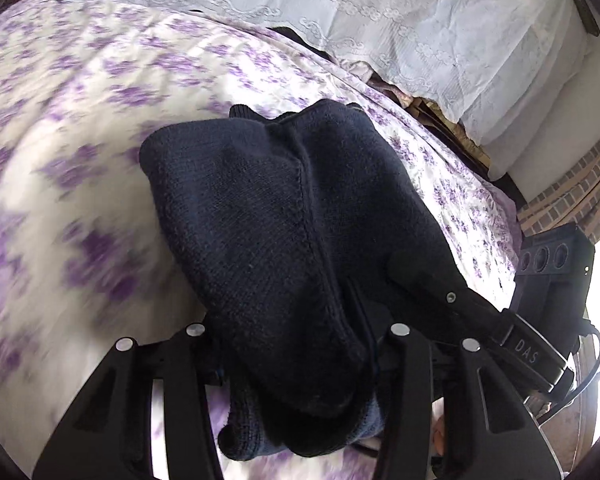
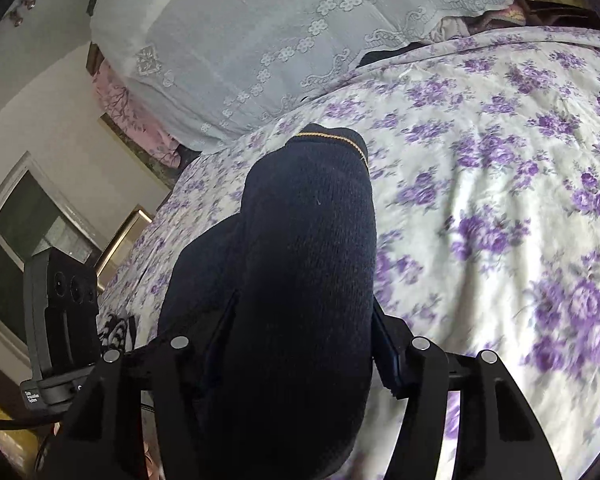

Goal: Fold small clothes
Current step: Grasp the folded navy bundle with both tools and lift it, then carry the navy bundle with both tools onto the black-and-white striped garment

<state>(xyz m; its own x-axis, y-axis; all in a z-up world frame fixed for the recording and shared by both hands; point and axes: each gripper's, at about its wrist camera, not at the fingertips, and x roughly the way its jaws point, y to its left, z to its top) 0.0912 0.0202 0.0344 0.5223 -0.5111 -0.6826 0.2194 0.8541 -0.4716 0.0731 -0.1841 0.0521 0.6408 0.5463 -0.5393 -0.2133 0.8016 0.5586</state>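
Both the left gripper (image 1: 296,344) and right gripper (image 2: 296,344) are clamped on the navy knit garment (image 1: 260,216), whose length runs from the jaws toward the far pillows (image 1: 380,12).

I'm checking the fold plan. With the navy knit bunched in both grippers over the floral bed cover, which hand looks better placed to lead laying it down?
Likely right. The right gripper faces open floral bed cover; the left gripper holds the navy knit too, beside the bed's edge.
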